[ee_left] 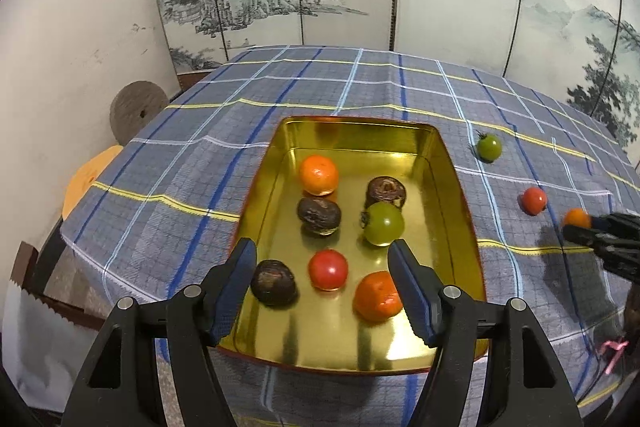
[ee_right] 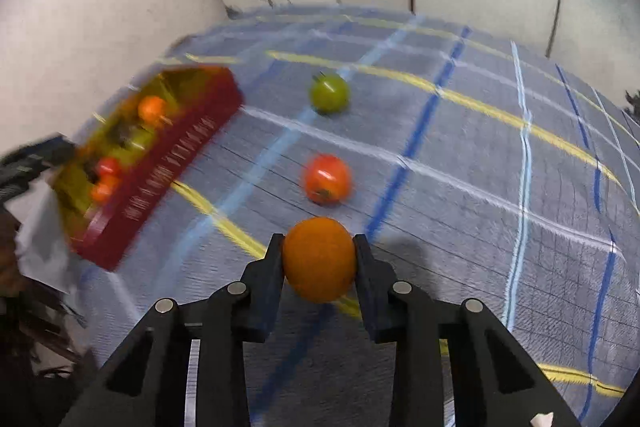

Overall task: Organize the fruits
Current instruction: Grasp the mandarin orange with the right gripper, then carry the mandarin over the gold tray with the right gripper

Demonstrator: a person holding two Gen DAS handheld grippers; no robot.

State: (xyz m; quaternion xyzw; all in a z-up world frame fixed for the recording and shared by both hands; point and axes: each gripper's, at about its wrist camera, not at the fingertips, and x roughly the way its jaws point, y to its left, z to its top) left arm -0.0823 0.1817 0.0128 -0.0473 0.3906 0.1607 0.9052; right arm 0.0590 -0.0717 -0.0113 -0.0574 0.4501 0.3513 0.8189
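My right gripper (ee_right: 319, 259) is clamped on an orange fruit (ee_right: 319, 259), one finger on each side of it. The fruit looks raised a little off the plaid cloth (ee_right: 460, 195), though the blur in the right wrist view makes that hard to confirm.

My left gripper (ee_left: 322, 259) hangs spread wide and empty over the near end of the gold tray (ee_left: 460, 195).

The tray lies off to the left of my right gripper and somewhat ahead. Its red outer wall (ee_right: 160, 167) faces me, long side on. My guess is that the carry goes leftward and must clear that wall before letting go.

Inside the tray, near to far:
- a dark fruit (ee_left: 274, 282), a red tomato (ee_left: 328, 269) and an orange one (ee_left: 376, 295)
- a second dark fruit (ee_left: 319, 215) and a green tomato (ee_left: 383, 223)
- a third dark fruit (ee_left: 386, 191) and an orange fruit at the far end (ee_left: 319, 175)

The barest floor seems to be the far right corner and the nearest strip.

On the cloth beyond my held fruit, a red tomato (ee_right: 328, 179) lies just ahead. A green tomato (ee_right: 329, 93) sits farther on, roughly in line. Both are nearer my right hand than my left.
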